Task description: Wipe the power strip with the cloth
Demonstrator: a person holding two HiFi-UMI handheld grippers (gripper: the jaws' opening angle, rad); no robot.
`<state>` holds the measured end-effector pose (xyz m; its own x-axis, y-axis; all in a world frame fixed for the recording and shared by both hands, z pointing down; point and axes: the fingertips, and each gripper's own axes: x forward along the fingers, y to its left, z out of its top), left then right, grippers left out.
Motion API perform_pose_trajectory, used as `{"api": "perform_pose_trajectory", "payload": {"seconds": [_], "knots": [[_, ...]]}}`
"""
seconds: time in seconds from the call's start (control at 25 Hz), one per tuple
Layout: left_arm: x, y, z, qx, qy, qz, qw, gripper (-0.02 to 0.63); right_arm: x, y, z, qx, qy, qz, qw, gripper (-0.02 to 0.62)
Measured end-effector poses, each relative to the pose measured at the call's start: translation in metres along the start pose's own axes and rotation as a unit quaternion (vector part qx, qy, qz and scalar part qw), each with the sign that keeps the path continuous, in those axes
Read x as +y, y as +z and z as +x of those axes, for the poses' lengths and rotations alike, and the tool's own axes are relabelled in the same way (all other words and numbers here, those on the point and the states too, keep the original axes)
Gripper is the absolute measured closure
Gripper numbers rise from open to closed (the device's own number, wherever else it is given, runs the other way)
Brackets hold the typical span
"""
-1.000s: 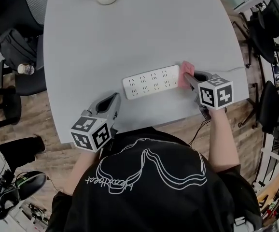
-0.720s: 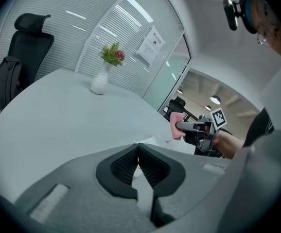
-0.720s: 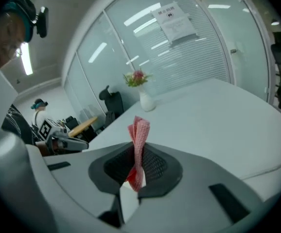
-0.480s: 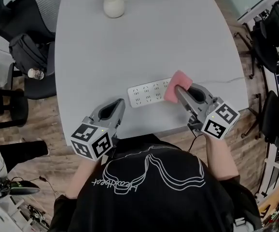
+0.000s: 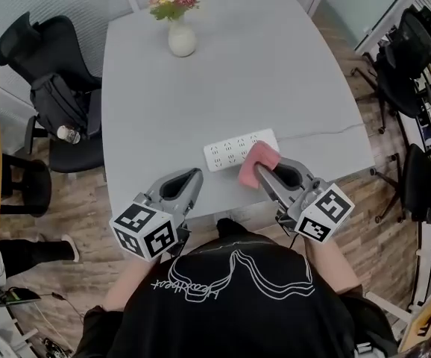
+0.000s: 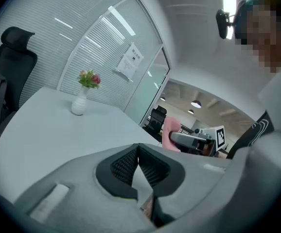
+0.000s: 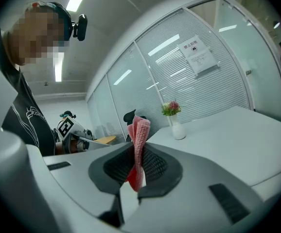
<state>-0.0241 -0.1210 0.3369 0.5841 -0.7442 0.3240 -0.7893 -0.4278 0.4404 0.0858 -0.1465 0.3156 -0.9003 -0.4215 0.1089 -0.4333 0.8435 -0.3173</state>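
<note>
Pinches the pink cloth (image 5: 257, 162) in the right gripper (image 5: 260, 172), jaws clamped on it, over the near right end of the white power strip (image 5: 233, 150). Holds the left gripper (image 5: 191, 176) pressed together, empty, at the table (image 5: 223, 73) edge, left of the strip.

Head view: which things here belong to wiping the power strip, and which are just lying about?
Part of the job:
- power strip on the table
- pink cloth, clamped in the right gripper

Just lying about:
- flower vase at the table's far end
- black bag on the office chair
</note>
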Motion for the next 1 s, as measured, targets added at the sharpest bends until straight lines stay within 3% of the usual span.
{"api": "perform_pose_trajectory", "payload": {"seconds": [0.52, 1.0], "knots": [[-0.075, -0.011, -0.097, -0.047, -0.04, 0.055, 0.9966, 0.592, 0.115, -0.007, -0.055, -0.041, -0.026, -0.02, 0.999, 0.56], [-0.095, -0.022, -0.118, -0.052, -0.04, 0.075, 0.995, 0.592, 0.137, -0.013, -0.073, -0.042, -0.044, -0.028, 0.998, 0.56]]}}
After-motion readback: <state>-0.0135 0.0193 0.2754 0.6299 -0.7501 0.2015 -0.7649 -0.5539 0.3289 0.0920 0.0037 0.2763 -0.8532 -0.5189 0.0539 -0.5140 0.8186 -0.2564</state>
